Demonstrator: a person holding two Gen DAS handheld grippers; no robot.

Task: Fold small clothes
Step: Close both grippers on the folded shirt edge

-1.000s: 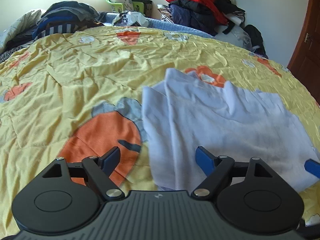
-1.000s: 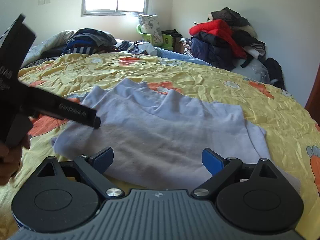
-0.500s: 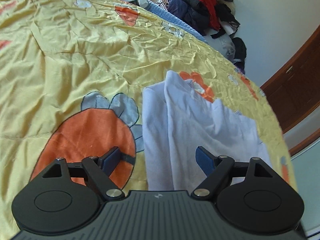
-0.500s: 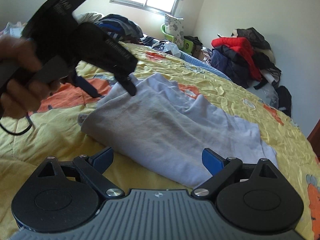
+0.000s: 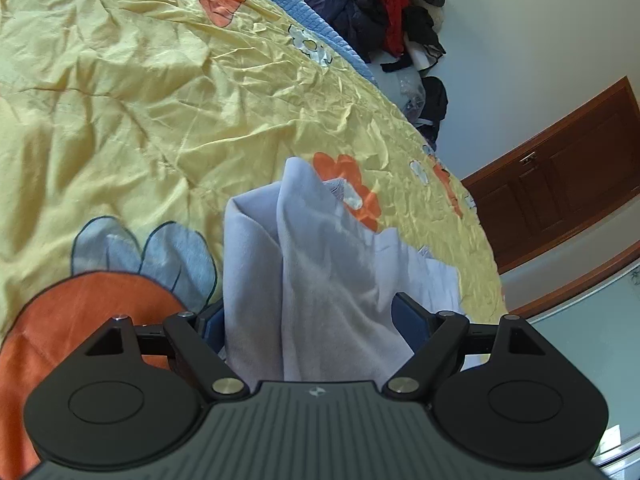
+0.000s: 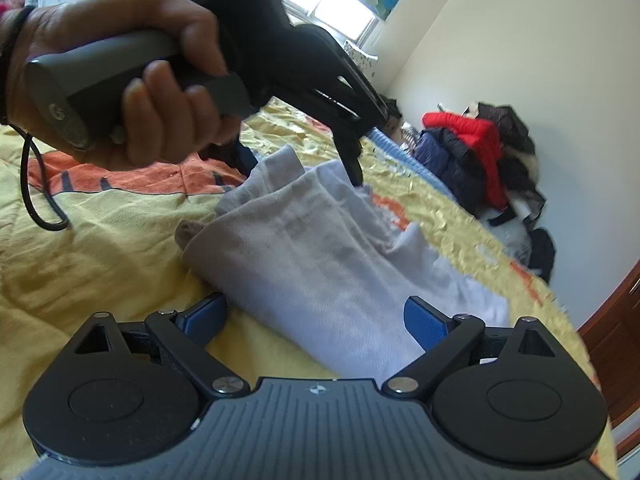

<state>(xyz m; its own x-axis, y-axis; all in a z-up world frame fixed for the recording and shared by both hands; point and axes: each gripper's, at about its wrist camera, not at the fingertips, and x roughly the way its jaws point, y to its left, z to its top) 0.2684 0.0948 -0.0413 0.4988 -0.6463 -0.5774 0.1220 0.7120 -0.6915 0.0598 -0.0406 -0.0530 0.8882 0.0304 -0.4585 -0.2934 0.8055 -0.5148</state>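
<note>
A pale lavender garment (image 5: pixel 320 264) lies bunched in long folds on the yellow flowered bedspread (image 5: pixel 160 100). My left gripper (image 5: pixel 308 320) is open and straddles the garment's near end, with cloth between its blue pads but not pinched. In the right wrist view the same garment (image 6: pixel 304 248) runs away from me. My right gripper (image 6: pixel 314 318) is open too, low over the garment's near edge with cloth between its pads. A hand (image 6: pixel 120 60) holds the left gripper (image 6: pixel 296 164) tilted down over the garment's far end.
A heap of dark and red clothes (image 5: pixel 376 4) is piled against the wall beyond the bed, also in the right wrist view (image 6: pixel 480 152). A brown wooden door (image 5: pixel 560 184) stands to the right. A black cable (image 6: pixel 36 184) hangs from the hand.
Both grippers have rolled and closed in on the garment, which now lies between each pair of jaws. The left gripper has swung into the right view. The cloth looks more bunched.
</note>
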